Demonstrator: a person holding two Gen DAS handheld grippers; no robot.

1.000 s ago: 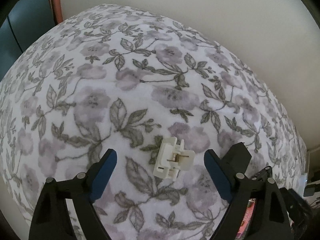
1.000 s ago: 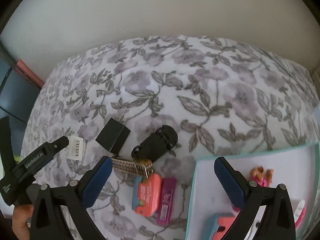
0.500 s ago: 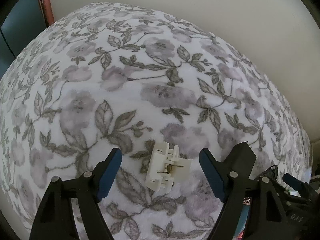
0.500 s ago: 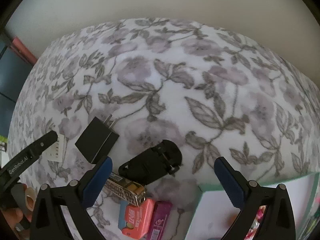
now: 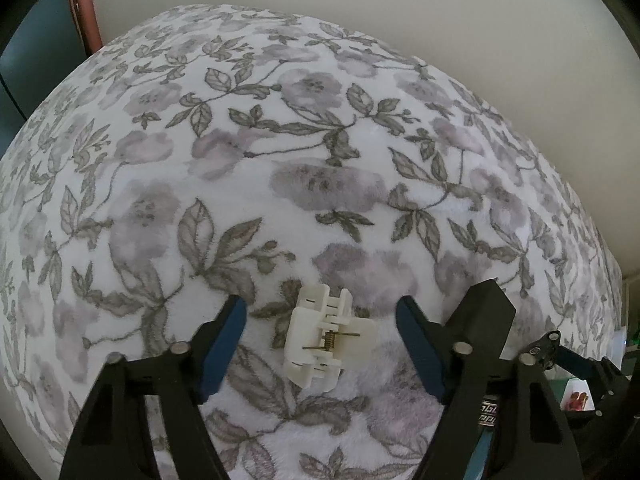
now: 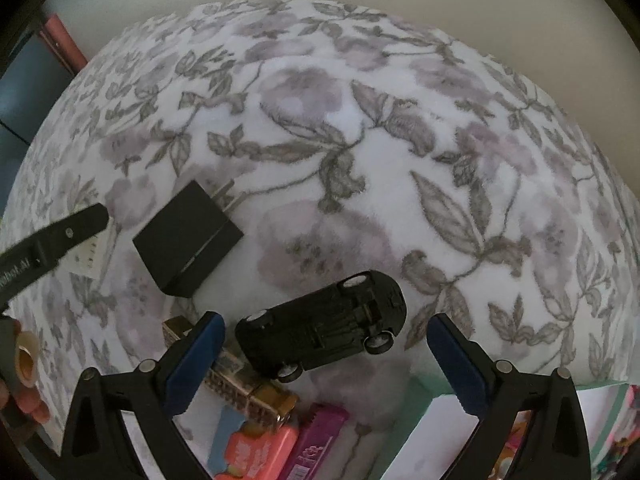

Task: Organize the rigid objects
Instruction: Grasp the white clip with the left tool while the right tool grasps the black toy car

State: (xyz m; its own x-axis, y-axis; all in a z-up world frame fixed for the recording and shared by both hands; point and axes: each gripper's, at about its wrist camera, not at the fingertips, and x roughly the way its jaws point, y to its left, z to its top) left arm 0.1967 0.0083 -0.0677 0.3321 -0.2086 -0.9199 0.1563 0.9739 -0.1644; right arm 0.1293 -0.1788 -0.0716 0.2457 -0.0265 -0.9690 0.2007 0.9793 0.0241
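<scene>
A white plastic clip (image 5: 326, 336) with a metal spring lies on the floral blanket (image 5: 280, 160), between the open fingers of my left gripper (image 5: 320, 340). In the right wrist view a black toy car (image 6: 324, 326) lies on its side between the open fingers of my right gripper (image 6: 324, 360). A black plug adapter (image 6: 188, 236) lies to the car's upper left. A brass patterned bar (image 6: 240, 384) lies partly under the left finger (image 6: 196, 360). A coral case (image 6: 260, 452) and a purple pack (image 6: 316, 440) lie below.
A teal-rimmed tray (image 6: 460, 408) with small colourful items sits at the lower right of the right wrist view. The left gripper's finger (image 6: 52, 240) and the white clip (image 6: 88, 258) show at that view's left edge. A pale wall stands behind.
Both grippers have moved forward and down. The white clip now lies between the left fingers, and the toy car between the right fingers. Both stay open.
</scene>
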